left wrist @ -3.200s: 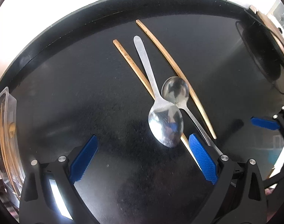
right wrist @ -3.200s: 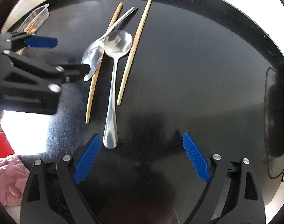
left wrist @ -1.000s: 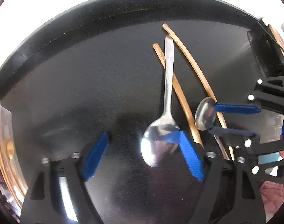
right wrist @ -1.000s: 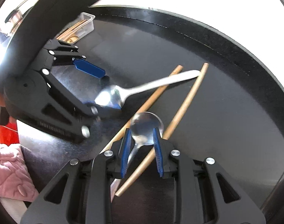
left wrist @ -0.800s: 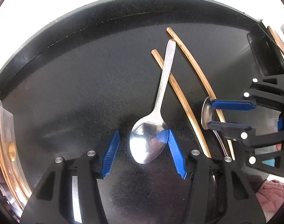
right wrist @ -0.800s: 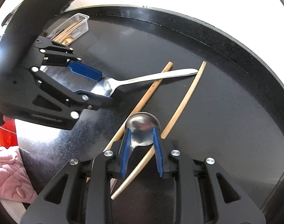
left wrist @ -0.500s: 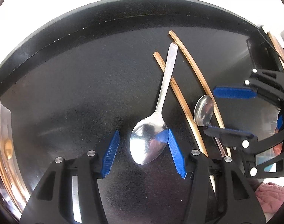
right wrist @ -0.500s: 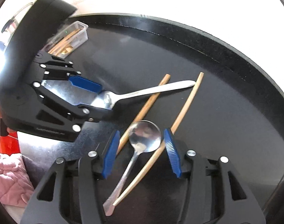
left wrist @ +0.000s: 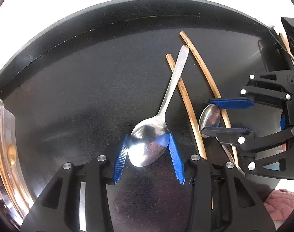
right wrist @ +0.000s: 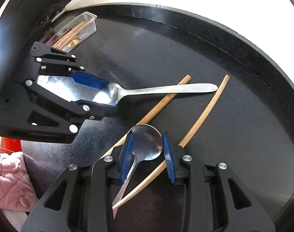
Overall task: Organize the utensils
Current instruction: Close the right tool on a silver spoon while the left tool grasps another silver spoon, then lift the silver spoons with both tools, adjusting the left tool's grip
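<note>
I have both claws down on the round black worktop [left wrist: 73, 81], each around a spoon bowl. My left claw [left wrist: 149, 150] has narrowed since half a second ago: its blue ribbed pads now sit right at the edges of the larger polished steel spoon [left wrist: 156, 131], close to clamped, though I cannot confirm from here that both pads are pressing. That spoon's handle runs away from me and lies across the nearer pale bamboo chopstick [left wrist: 185, 104].

My right claw [right wrist: 147, 152] reopened half a second back, letting go of the smaller round-bowled steel spoon [right wrist: 147, 145]; now it has come together again, with pads flanking the bowl and apparently touching its rim. The spoon's thin handle trails back under the claw body, beside the second, longer bamboo chopstick [right wrist: 202, 114], which passes under the right-hand finger.

So I read the release as a re-grip to seat the bowl better, and both spoons now look nearly secured, neither yet lifted off the worktop. The clear plastic box [right wrist: 77, 32] holding gold-toned utensils sits far off at the worktop's edge, behind my left claw in the right camera's view; I judge that is where the spoons should go. The chopsticks are untouched and remain to be sorted. A bowl-edge grip on polished steel may slip or swivel when I lift.
</note>
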